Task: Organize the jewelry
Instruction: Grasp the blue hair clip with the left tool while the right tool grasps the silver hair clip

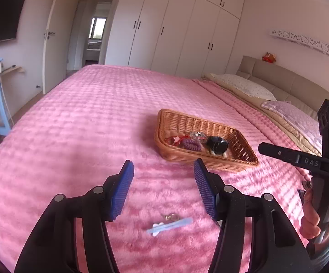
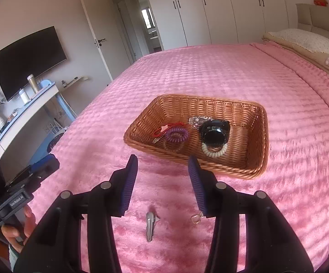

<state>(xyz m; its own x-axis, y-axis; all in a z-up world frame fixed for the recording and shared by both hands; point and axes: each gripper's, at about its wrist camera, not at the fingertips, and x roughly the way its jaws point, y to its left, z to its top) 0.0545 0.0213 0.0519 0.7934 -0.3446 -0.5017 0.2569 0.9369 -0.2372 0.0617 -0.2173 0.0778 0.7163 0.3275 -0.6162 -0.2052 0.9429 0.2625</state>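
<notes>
A wicker basket (image 1: 241, 157) (image 2: 258, 141) sits on the pink bedspread. It holds a purple coil hair tie (image 1: 190, 145) (image 2: 175, 134), a black watch (image 1: 218, 145) (image 2: 214, 134), a cream coil tie (image 2: 213, 151), a red cord piece (image 1: 172, 139) (image 2: 164, 130) and a clear sparkly piece (image 2: 197, 120). A pale blue hair clip with a small ring (image 1: 169, 224) (image 2: 150, 225) lies on the blanket in front of the basket. My left gripper (image 1: 163, 173) is open above the clip. My right gripper (image 2: 163, 166) is open above the clip and a small ring (image 2: 196, 218).
Pillows (image 1: 244, 86) (image 2: 305, 38) lie at the head of the bed to the right. A desk (image 2: 27, 109) and a TV (image 2: 27, 61) stand to the left, white wardrobes (image 1: 175, 29) behind. The right gripper's body (image 1: 312, 159) shows in the left wrist view.
</notes>
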